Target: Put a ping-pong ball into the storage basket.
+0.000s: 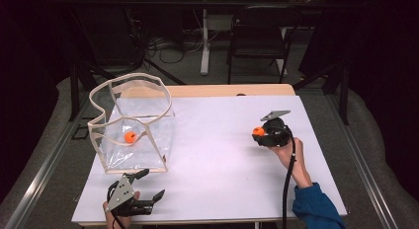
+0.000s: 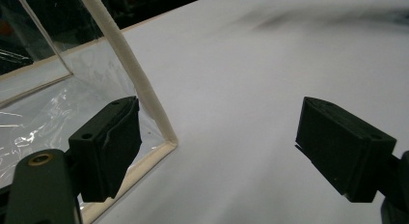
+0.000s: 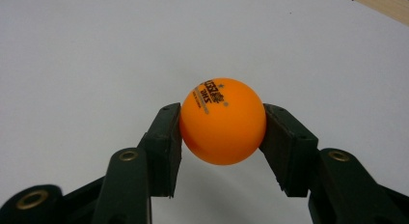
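Orange ball (image 3: 223, 121) sits clamped between your right gripper's (image 1: 260, 133) 2 jaws, its printed logo facing up; being round, it has no long axis. Your left gripper (image 1: 148, 184) gapes wide, holding nothing, beside the clear bag (image 1: 143, 140).

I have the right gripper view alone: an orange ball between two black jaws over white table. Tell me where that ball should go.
Observer: A clear bag with a cream rim stands open at the table's far left.
Operator: Report what is in it.
Observer: Another orange ball lies on its bottom.
Operator: Say where the other hand is.
Observer: The left gripper sits at the bag's near corner, jaws open, one jaw close beside the bag's cream edge.
Operator: Give my position.
Observer: The right gripper, shut on its ball, is right of centre.
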